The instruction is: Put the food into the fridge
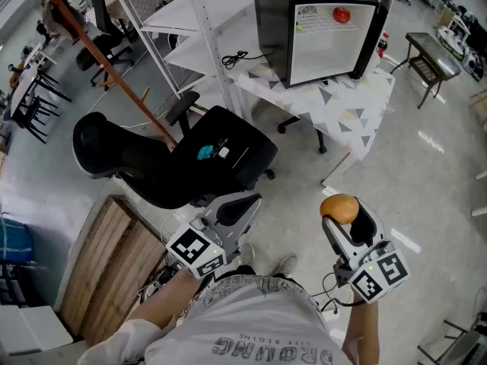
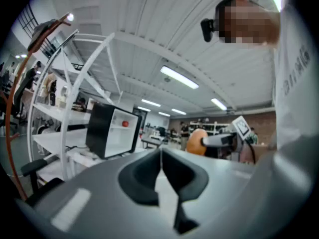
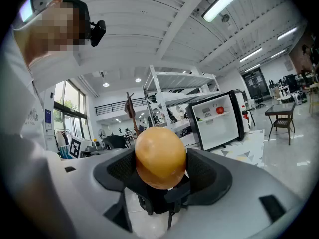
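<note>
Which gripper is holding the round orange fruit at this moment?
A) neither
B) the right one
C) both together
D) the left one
B: the right gripper clamps the round orange fruit between its jaws, while the left gripper is shut with nothing in it.

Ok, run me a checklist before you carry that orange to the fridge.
1. Orange clamped between the right gripper's pads: ok.
2. Left gripper shut with nothing in it, free to help: ok.
3. Fridge door swung open: ok.
4. Bare space inside below the red fruit on its shelf: ok.
5. Fridge within reach from here: not ok; it sits on the table across the floor, so step closer first.
</note>
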`<state>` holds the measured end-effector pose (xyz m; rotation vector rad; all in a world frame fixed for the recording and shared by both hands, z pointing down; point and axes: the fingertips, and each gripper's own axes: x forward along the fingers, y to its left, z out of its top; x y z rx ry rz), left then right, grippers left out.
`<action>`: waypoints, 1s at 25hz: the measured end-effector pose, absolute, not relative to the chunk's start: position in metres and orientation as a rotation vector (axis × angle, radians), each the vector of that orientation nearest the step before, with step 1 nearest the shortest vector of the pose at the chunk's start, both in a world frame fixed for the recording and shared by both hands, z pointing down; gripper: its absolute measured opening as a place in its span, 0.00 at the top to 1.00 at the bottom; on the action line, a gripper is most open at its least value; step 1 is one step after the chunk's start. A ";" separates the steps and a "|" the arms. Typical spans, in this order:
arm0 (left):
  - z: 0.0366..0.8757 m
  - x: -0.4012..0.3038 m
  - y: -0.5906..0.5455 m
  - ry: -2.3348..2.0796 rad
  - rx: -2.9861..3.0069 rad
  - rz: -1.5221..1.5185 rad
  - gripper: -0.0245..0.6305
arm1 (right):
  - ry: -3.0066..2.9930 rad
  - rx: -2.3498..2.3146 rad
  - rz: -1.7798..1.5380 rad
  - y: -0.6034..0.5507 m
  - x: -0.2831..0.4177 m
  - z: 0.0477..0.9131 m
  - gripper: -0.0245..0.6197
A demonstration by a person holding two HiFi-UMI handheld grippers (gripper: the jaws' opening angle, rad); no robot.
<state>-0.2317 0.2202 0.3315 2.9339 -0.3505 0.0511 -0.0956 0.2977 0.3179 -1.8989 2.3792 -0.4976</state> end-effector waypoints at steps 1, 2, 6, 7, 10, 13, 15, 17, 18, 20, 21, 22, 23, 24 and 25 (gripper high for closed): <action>0.331 -0.230 0.222 -0.350 2.934 0.052 0.94 | 2.376 -1.892 -0.501 0.299 -0.094 0.317 0.52; 0.332 -0.228 0.223 -0.350 2.934 0.052 0.94 | 2.373 -1.886 -0.503 0.300 -0.092 0.317 0.52; 0.332 -0.221 0.230 -0.349 2.929 0.053 0.94 | 2.352 -1.877 -0.493 0.305 -0.085 0.315 0.52; 0.332 -0.220 0.232 -0.349 2.929 0.056 0.95 | 2.336 -1.872 -0.489 0.307 -0.083 0.313 0.52; 0.331 -0.214 0.237 -0.353 2.932 0.065 0.95 | 2.294 -1.856 -0.480 0.310 -0.074 0.309 0.52; 0.328 -0.208 0.241 -0.368 2.936 0.063 0.95 | 2.279 -1.841 -0.473 0.313 -0.066 0.309 0.52; 0.327 -0.204 0.246 -0.380 2.937 0.059 0.95 | 2.277 -1.834 -0.464 0.318 -0.060 0.309 0.52; 0.327 -0.199 0.253 -0.394 2.939 0.056 0.95 | 2.285 -1.829 -0.454 0.323 -0.055 0.309 0.52; 0.327 -0.196 0.256 -0.401 2.940 0.056 0.95 | 2.291 -1.824 -0.451 0.326 -0.053 0.310 0.52; 0.328 -0.191 0.264 -0.413 2.939 0.053 0.95 | 2.302 -1.815 -0.451 0.332 -0.048 0.313 0.52; 0.328 -0.189 0.268 -0.417 2.939 0.050 0.95 | 2.305 -1.812 -0.453 0.335 -0.045 0.314 0.52; 0.328 -0.186 0.271 -0.418 2.941 0.047 0.95 | 2.307 -1.810 -0.454 0.337 -0.043 0.315 0.52; 0.327 -0.183 0.274 -0.417 2.944 0.044 0.95 | 2.308 -1.809 -0.455 0.339 -0.040 0.316 0.52; 0.327 -0.180 0.277 -0.413 2.949 0.043 0.95 | 2.309 -1.809 -0.456 0.341 -0.038 0.316 0.52; 0.326 -0.177 0.281 -0.408 2.955 0.043 0.95 | 2.311 -1.809 -0.456 0.342 -0.036 0.317 0.52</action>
